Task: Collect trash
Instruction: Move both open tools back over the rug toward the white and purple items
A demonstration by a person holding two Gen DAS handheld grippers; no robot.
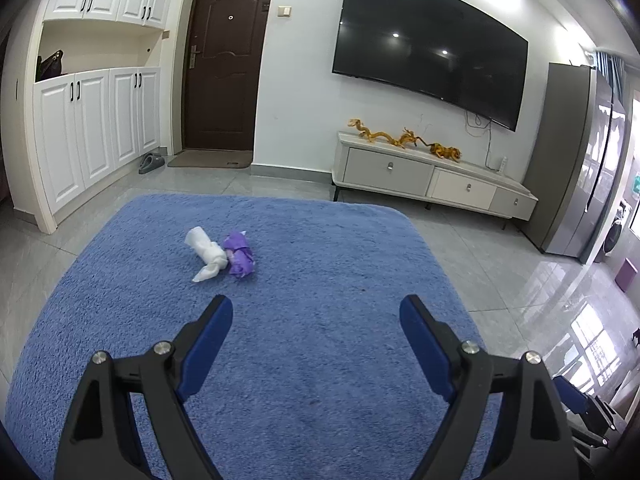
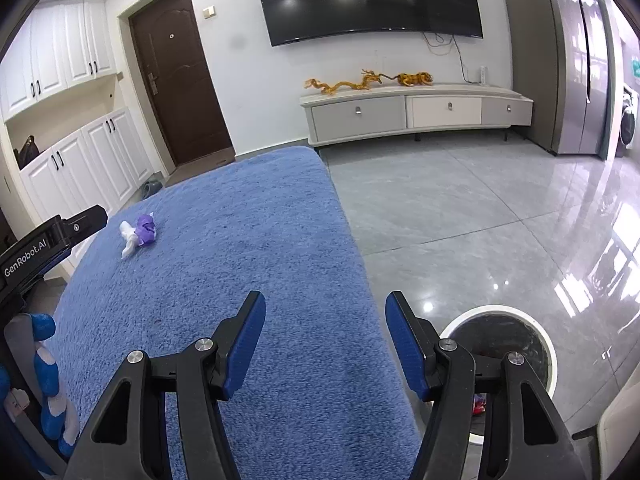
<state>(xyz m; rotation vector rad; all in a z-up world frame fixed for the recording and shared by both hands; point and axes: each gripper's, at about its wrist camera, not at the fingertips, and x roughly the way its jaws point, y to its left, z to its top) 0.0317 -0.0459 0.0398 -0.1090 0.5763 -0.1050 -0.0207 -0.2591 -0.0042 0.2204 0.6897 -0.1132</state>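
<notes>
Blue shaggy carpet [image 1: 280, 320] fills most of what we see from both wrists, spread over a glossy grey tiled floor [image 2: 460, 208]. Beyond it, on the far wall, we see a big dark television [image 1: 428, 48] above a low white cabinet [image 1: 432, 180] that carries yellow dragon figures [image 1: 404, 142]. A dark brown door [image 1: 226, 68] stands to the left of the television, with white cupboards [image 1: 96, 128] further left and a steel refrigerator [image 1: 580, 160] at the right end of the wall.

Nearer to us, in the right wrist view, a round bin [image 2: 548, 344] with a white rim and dark inside sits on the tiles just beside the carpet's right edge, partly hidden behind our right gripper [image 2: 325, 322]. That gripper hangs above the carpet's right side with its jaws spread wide and nothing between them. Our left gripper [image 1: 316, 320] is likewise wide apart and empty, hovering over the carpet's middle.

The trash lies on the carpet ahead and to the left of both grippers, well apart from the bin: a twisted white tissue [image 1: 208, 254] touching a crumpled purple wrapper [image 1: 239, 256] on its right.
</notes>
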